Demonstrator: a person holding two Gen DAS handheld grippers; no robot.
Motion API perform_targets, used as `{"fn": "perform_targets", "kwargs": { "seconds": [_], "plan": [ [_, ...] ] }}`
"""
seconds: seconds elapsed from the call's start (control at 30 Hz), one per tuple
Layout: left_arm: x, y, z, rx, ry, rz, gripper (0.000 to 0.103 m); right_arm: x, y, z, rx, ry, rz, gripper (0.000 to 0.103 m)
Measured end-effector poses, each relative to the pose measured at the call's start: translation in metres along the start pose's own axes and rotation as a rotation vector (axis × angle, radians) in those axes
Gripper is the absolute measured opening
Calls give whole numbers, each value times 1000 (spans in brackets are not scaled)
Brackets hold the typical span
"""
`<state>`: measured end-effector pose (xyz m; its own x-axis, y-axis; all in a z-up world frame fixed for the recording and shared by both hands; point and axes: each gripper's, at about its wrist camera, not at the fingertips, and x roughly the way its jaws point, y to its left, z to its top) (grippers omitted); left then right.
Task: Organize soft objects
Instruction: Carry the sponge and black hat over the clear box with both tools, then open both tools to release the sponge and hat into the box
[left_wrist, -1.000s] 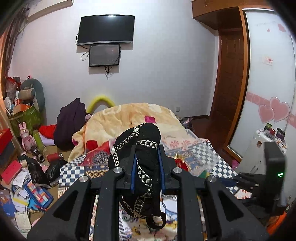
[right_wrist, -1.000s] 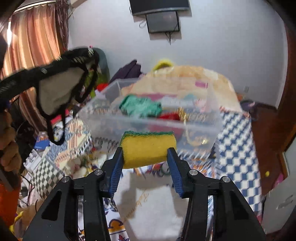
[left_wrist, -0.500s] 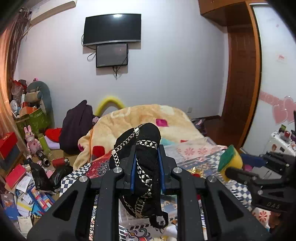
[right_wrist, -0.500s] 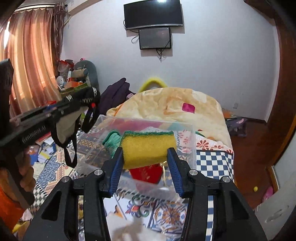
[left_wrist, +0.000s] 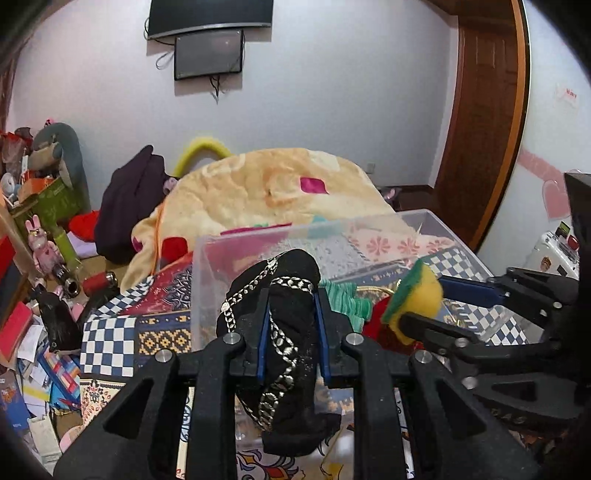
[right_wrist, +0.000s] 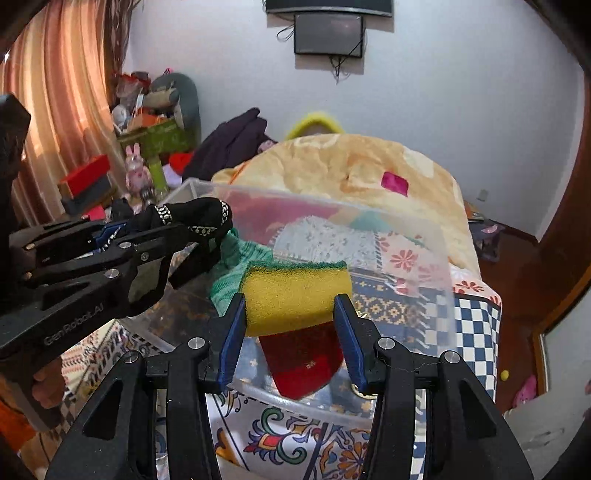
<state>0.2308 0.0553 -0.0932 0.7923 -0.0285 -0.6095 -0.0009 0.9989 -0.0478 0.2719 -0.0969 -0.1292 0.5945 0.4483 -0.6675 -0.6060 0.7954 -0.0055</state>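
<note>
- Right gripper clamps yellow-green sponge, long axis crosswise between the jaws.
- Left gripper pinches black studded garment.
- Clear plastic bin directly below-ahead of both; both loads over its open top, so lower and drop.

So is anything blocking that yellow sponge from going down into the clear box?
Nothing visible does. The sponge, pinched in the right gripper, hangs above the open clear box, with only a red cloth lying inside beneath it.
</note>
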Motion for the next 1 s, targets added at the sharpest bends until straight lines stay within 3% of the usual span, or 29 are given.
{"fn": "perform_targets", "kwargs": {
  "seconds": [0.07,0.13,0.23,0.33,0.47,0.53,0.63,0.73,0.83,1.0],
  "plan": [
    [2,0,0,1,8,-2,22,2,1,-1,-15,8,-13,46],
    [2,0,0,2,16,-2,32,0,3,-1,-25,9,-24,49],
    [2,2,-1,-12,25,-15,54,-3,1,-2,-27,17,-16,53],
    [-4,3,-4,-15,25,-35,55,-10,1,-2,-35,3,-13,61],
    [-24,1,-9,10,7,-39,57,-29,-1,-4,-38,-34,-22,61],
    [-36,1,-12,8,-10,-45,66,-36,-3,-6,-36,-47,-17,65],
    [-56,2,-19,3,-37,-56,69,-52,-2,-12,-28,-83,-17,77],
    [-70,2,-28,15,-43,-59,75,-67,-1,-21,-34,-116,-16,78],
    [-79,3,-41,12,-37,-71,77,-79,2,-31,-30,-133,-2,86],
    [-86,1,-64,6,4,-109,77,-84,10,-52,-28,-122,-1,86]
  ]
}}
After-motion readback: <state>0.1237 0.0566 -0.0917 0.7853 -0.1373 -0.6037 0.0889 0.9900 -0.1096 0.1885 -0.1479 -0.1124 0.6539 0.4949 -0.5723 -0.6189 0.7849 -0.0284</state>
